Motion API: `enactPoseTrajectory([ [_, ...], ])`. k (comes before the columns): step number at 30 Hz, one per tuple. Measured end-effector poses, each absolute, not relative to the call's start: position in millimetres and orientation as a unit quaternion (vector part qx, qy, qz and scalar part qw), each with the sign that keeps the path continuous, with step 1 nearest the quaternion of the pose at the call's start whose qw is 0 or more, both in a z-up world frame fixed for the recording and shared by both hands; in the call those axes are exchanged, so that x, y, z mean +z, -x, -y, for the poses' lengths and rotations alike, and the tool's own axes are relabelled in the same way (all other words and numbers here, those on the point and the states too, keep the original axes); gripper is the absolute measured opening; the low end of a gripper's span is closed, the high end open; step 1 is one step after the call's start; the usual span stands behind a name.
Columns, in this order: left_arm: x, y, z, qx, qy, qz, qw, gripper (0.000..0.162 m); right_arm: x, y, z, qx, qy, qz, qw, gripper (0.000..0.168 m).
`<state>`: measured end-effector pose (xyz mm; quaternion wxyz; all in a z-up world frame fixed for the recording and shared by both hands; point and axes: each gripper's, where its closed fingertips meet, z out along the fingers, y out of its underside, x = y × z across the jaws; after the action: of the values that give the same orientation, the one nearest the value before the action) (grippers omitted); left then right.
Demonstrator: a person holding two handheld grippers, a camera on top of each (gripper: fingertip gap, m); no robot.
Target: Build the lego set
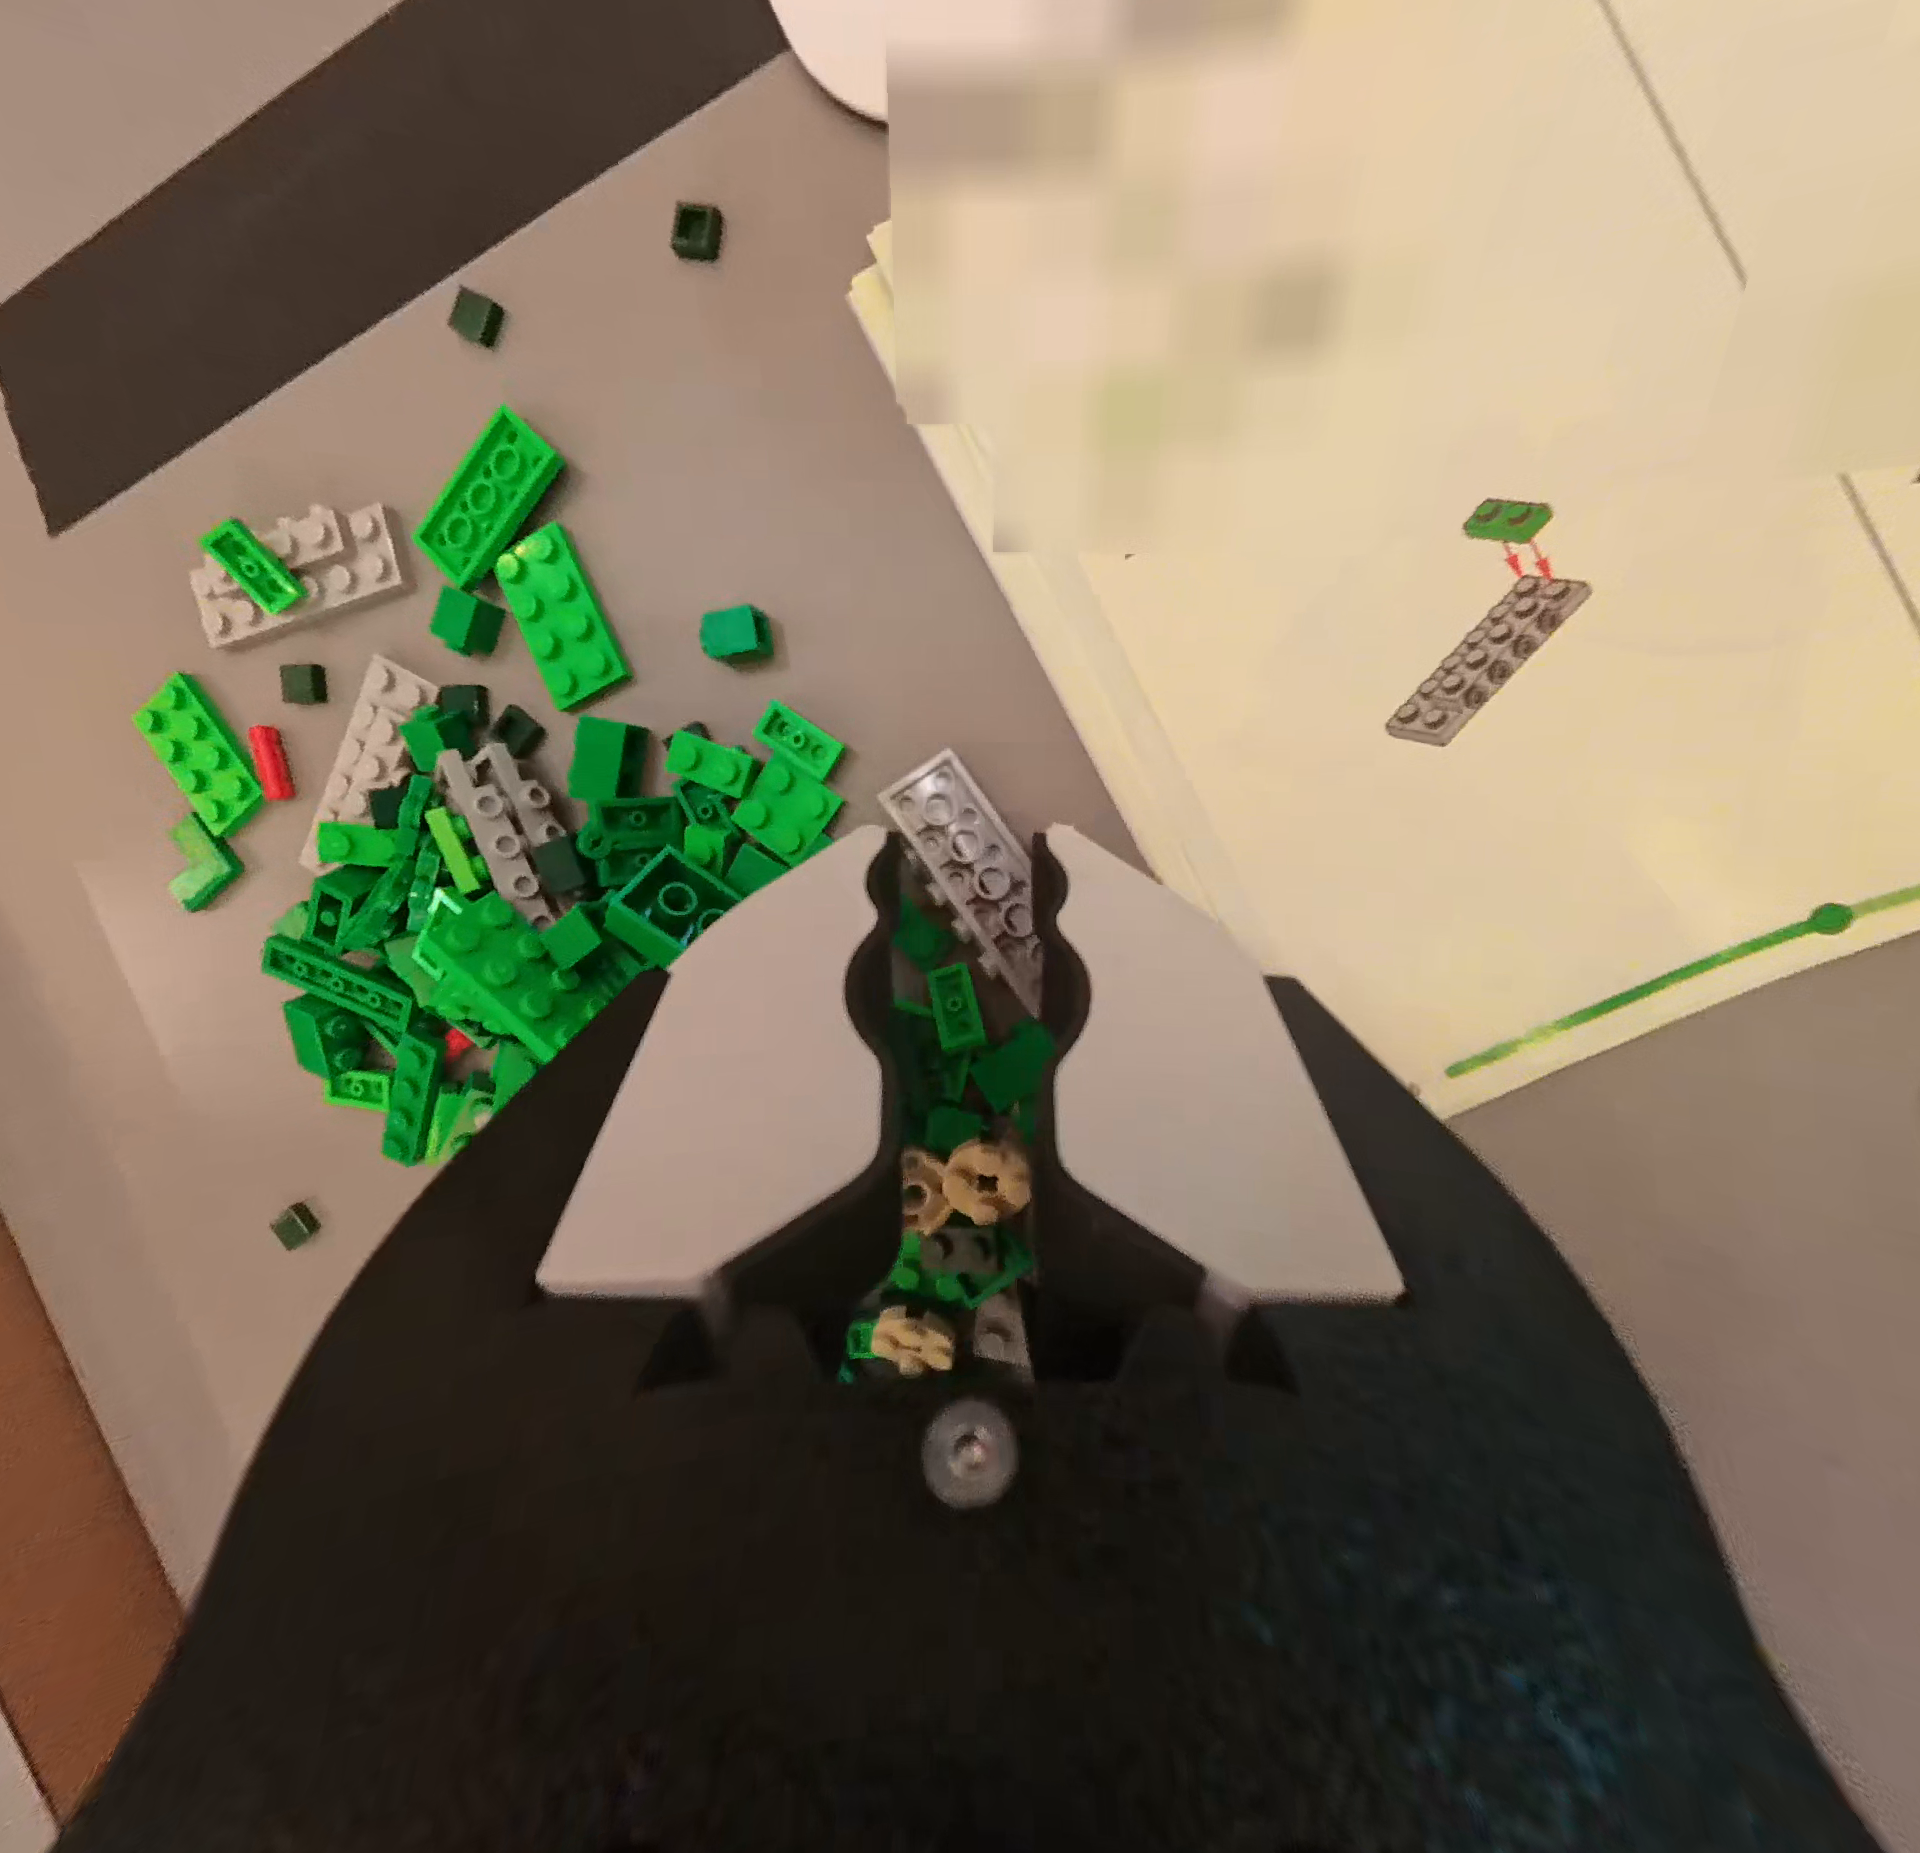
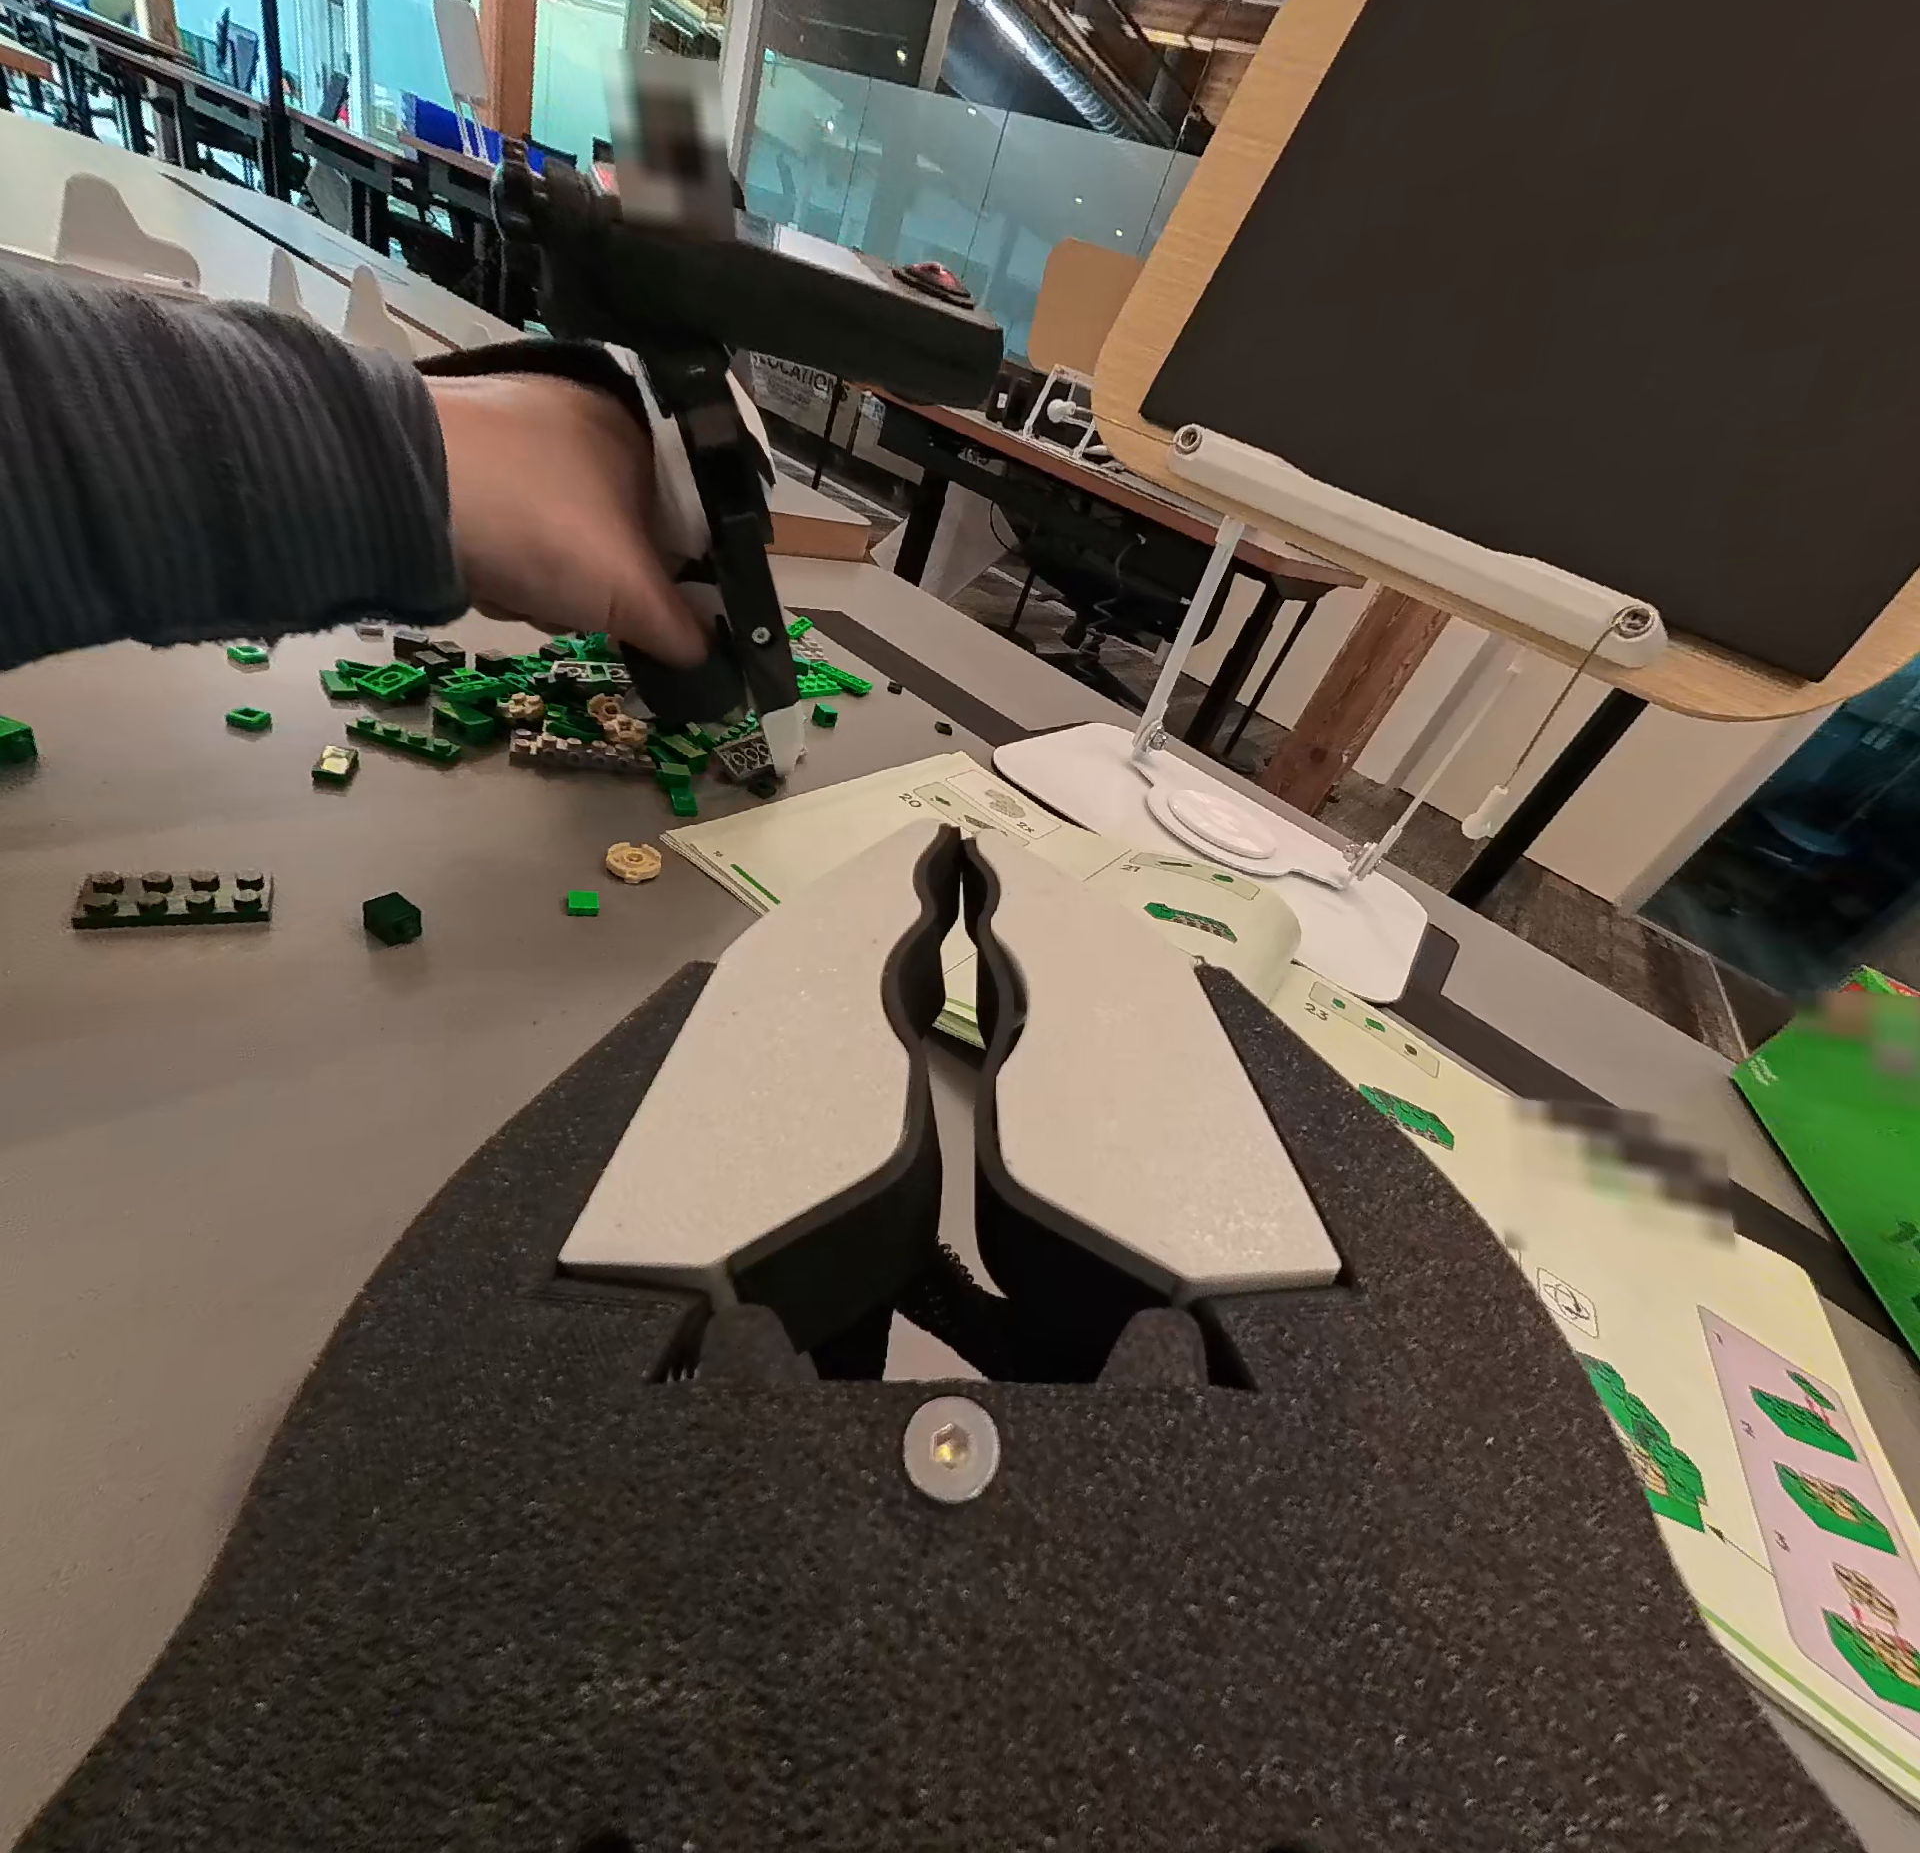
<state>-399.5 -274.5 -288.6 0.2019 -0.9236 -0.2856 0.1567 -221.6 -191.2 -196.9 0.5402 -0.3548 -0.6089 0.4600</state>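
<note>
Dozens of green and grey bricks (image 1: pixel 488 868) lie heaped on the grey table (image 1: pixel 727 453) at centre left of the left wrist view, a grey wedge plate (image 1: pixel 961 847) at the heap's right edge. The left gripper (image 1: pixel 966 842) hangs spread over that plate, its tips to either side; whether they touch it I cannot tell. Lower centre in the right wrist view, the right gripper (image 2: pixel 966 842) is pressed almost together, empty, above the booklet (image 2: pixel 1714 1388).

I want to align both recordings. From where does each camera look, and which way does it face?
Left wrist view: above the grey table, facing down on the green and grey brick pile; own open fingers show.
Right wrist view: low over the table, facing the room; own shut fingers, sleeved hand.
Shared: the pile, the pale instruction booklet.
</note>
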Motion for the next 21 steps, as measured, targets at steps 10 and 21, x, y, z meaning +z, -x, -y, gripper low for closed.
enactPoseTrajectory([
  [10, -267.6, 393.0, 283.8, 0.192, 0.911, 0.230, 0.285, 0.021, -197.1, 222.0, 190.8, 0.460, 0.356, 0.609, 0.539, 0.000],
  [21, -200.3, 333.4, 276.1, 0.189, 0.817, 0.131, 0.528, 0.020, -196.4, 222.2, 190.7, 0.461, 0.354, 0.607, 0.542, 0.000],
])
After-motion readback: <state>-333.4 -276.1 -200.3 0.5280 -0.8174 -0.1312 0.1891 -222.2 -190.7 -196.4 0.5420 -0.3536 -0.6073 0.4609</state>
